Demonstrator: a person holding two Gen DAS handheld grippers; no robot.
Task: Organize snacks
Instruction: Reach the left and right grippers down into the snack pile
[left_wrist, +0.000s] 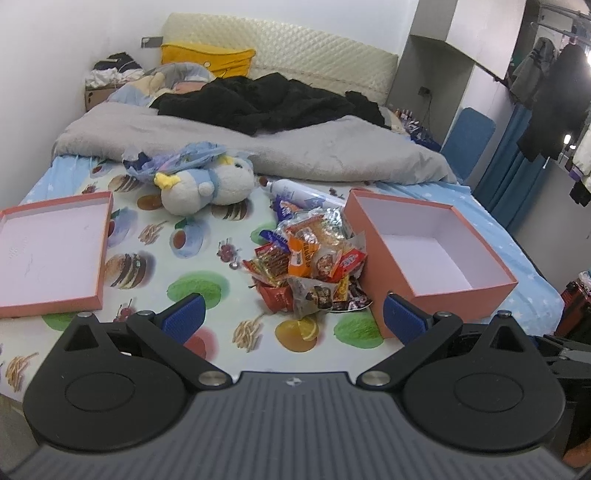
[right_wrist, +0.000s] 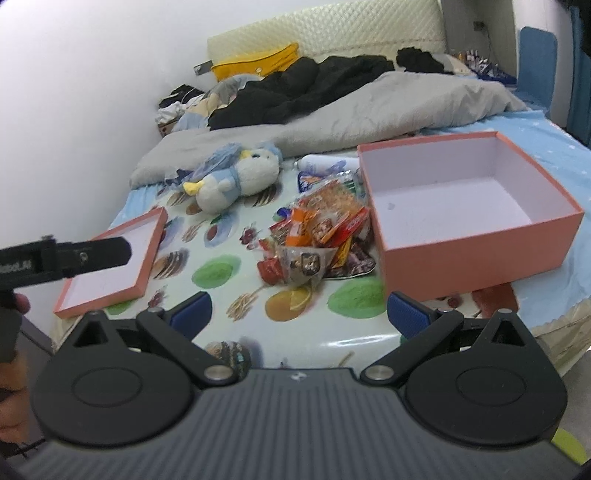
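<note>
A pile of wrapped snacks (left_wrist: 314, 258) (right_wrist: 317, 229) lies on the printed bed sheet. Right beside it stands an open pink box (left_wrist: 432, 258) (right_wrist: 469, 206) with a white, bare inside. The pink box lid (left_wrist: 51, 251) (right_wrist: 110, 266) lies upturned to the left. My left gripper (left_wrist: 293, 319) hovers open near the foot of the bed, just short of the pile, nothing between its blue pads (left_wrist: 184, 317). My right gripper (right_wrist: 299, 314) is open too, also short of the pile, with its right pad (right_wrist: 406, 312) before the box's front wall.
A blue and white plush toy (left_wrist: 210, 184) (right_wrist: 236, 181) and a white bottle (left_wrist: 299, 192) lie behind the snacks. A grey blanket (left_wrist: 295, 144) and black clothes (left_wrist: 266, 103) cover the far bed. In the right wrist view the left gripper's body (right_wrist: 62, 258) and a hand (right_wrist: 14, 369) show at left.
</note>
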